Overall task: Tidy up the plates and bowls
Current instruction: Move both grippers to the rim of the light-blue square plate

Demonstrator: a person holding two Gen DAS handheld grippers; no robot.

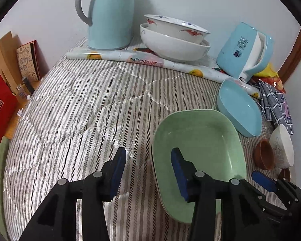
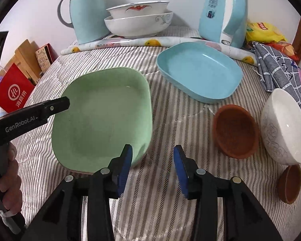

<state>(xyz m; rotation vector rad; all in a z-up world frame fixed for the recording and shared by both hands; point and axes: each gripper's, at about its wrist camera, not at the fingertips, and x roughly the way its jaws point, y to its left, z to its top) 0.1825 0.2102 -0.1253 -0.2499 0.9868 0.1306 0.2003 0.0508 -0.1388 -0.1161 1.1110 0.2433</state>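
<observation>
Left tool (image 1: 148, 170) open, straddling green plate (image 1: 200, 138) rim.

Green plate (image 2: 102, 118), centre: glazed ceramic, smooth, softly glossy. Brown bowl (image 2: 235, 131), right: matt, grainy inside (material unclear). White bowl (image 2: 284, 126), far right: glossy porcelain. Striped quilt (image 1: 80, 104) beneath: woven cloth with a slight sheen. Gripper pads (image 2: 125, 168): matt blue.
</observation>
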